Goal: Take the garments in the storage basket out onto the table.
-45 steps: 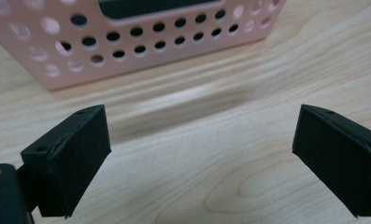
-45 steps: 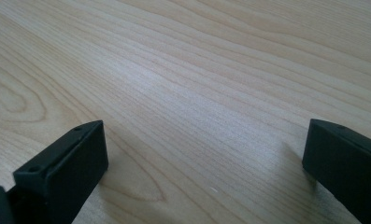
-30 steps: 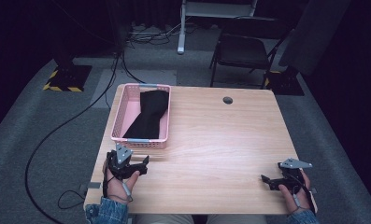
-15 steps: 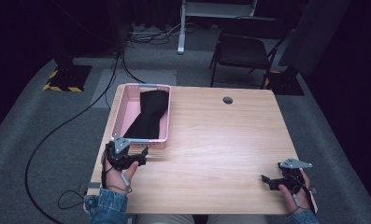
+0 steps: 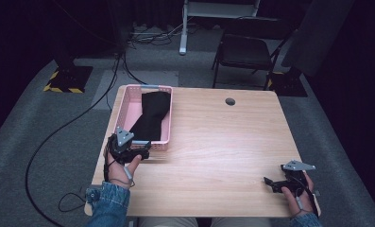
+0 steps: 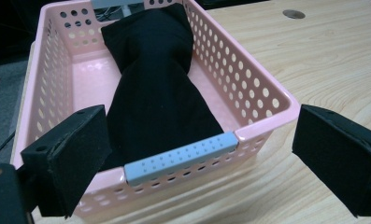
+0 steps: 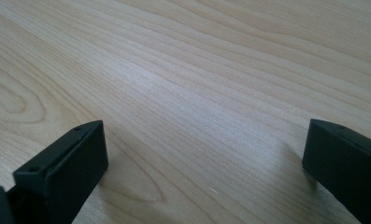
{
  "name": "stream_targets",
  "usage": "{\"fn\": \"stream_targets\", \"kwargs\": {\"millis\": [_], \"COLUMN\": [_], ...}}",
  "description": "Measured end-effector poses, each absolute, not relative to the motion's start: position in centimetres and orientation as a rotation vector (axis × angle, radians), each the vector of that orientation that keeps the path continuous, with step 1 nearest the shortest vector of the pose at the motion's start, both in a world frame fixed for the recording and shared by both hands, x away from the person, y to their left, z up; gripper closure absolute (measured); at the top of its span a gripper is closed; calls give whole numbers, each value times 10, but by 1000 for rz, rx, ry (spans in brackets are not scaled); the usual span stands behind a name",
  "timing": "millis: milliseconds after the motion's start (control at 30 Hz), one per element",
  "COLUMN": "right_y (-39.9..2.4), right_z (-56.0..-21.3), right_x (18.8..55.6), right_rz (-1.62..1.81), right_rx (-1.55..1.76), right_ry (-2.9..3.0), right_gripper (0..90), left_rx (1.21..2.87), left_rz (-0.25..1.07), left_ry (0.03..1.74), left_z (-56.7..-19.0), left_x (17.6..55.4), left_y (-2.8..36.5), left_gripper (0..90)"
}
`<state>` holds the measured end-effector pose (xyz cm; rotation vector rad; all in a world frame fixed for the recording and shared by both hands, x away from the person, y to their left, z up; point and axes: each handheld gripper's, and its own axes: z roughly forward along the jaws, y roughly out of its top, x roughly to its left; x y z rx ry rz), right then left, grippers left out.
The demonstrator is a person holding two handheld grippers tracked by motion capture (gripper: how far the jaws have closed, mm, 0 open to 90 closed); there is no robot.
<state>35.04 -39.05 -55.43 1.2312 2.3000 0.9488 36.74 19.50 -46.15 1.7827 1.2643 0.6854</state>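
Observation:
A pink perforated basket (image 5: 165, 120) stands at the table's left side with a black folded cloth (image 5: 152, 116) lying in it. In the left gripper view the basket (image 6: 262, 109) has a grey grip strip (image 6: 181, 156) on its near rim, and the black cloth (image 6: 157, 93) runs along its length. My left gripper (image 5: 137, 152) is open just in front of that near rim, jaws wide, holding nothing. My right gripper (image 5: 276, 183) rests low over the bare wood at the front right, open and empty (image 7: 204, 163).
A round cable hole (image 5: 230, 101) sits in the table (image 5: 223, 151) near its far edge. A dark chair (image 5: 244, 54) and a white stand (image 5: 185, 28) are on the floor behind the table. Cables (image 5: 72, 123) trail over the floor at the left.
My left gripper has moved forward along the table's left side, up to the basket's near end. The right gripper has stayed put.

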Motion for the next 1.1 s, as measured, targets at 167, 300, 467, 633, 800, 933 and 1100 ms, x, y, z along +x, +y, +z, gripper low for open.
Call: {"fn": "stream_targets", "kwargs": {"millis": [167,300,467,633,800,933,1100], "right_y": [-390,-390,-390,-390,-390,-390,-390], "right_z": [-554,-554,-554,-554,-554,-554,-554], "right_x": [350,350,350,350,350,350,350], "right_rz": [949,949,949,949,949,949,949], "right_rx": [1232,1231,1231,1231,1231,1231,1231], "right_ry": [2300,2300,2300,2300,2300,2300,2300], "right_gripper": [0,0,0,0,0,0,0], "left_rx": [1782,1751,1733,1729,1722,1726,1724], "left_rz": [686,667,672,680,688,695,691], "left_ry": [1255,1253,1253,1250,1253,1248,1248], "left_z": [-456,-451,-445,-442,-438,-436,-435], "left_x": [373,379,385,391,400,407,414], "left_y": [193,193,192,190,188,186,185], "left_gripper": [38,38,38,38,38,38,38]}}
